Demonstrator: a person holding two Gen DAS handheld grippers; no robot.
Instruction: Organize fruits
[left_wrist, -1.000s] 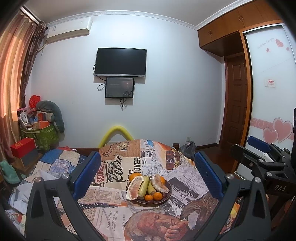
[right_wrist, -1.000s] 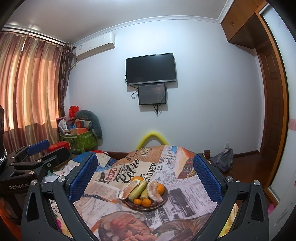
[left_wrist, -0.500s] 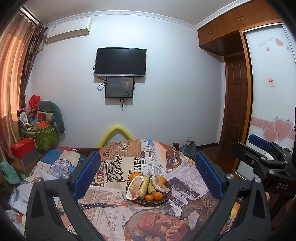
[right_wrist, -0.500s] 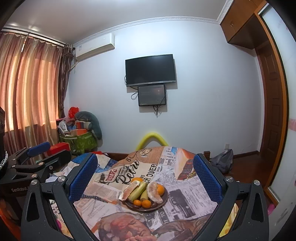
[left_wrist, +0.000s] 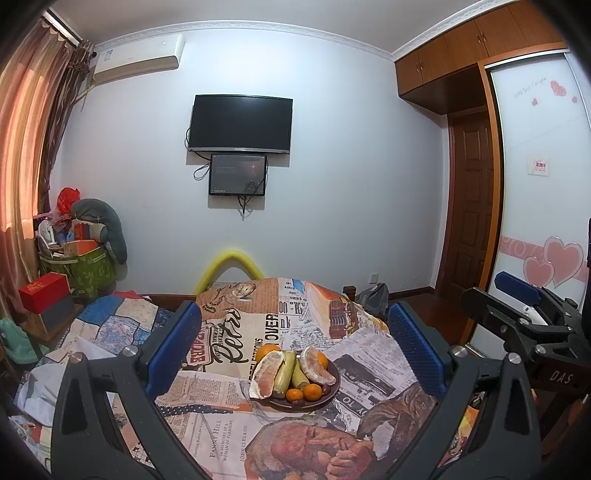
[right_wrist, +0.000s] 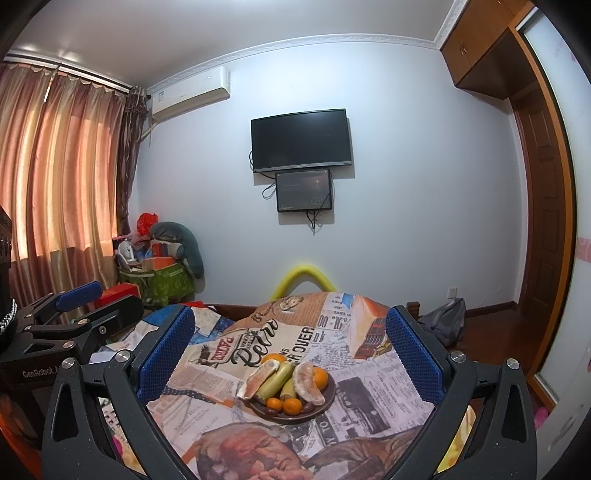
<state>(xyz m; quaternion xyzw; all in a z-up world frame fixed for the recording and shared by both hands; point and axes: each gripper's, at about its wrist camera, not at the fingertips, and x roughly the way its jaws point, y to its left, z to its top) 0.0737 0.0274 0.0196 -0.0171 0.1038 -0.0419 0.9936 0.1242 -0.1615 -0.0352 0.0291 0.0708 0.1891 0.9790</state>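
Left wrist view showed almost nothing changed from a second before: we held our left gripper (left_wrist: 295, 345) and right gripper (right_wrist: 290, 349) wide open and empty, raised short of the plate (left_wrist: 330, 394) of fruit (left_wrist: 291, 373) on the printed cloth (left_wrist: 229, 432). Beyond, the television (left_wrist: 240, 123) hung unmoved.

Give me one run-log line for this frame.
left gripper: open, empty | right gripper: open, empty | fruit plate: full, untouched on cloth | phase: pre-approach
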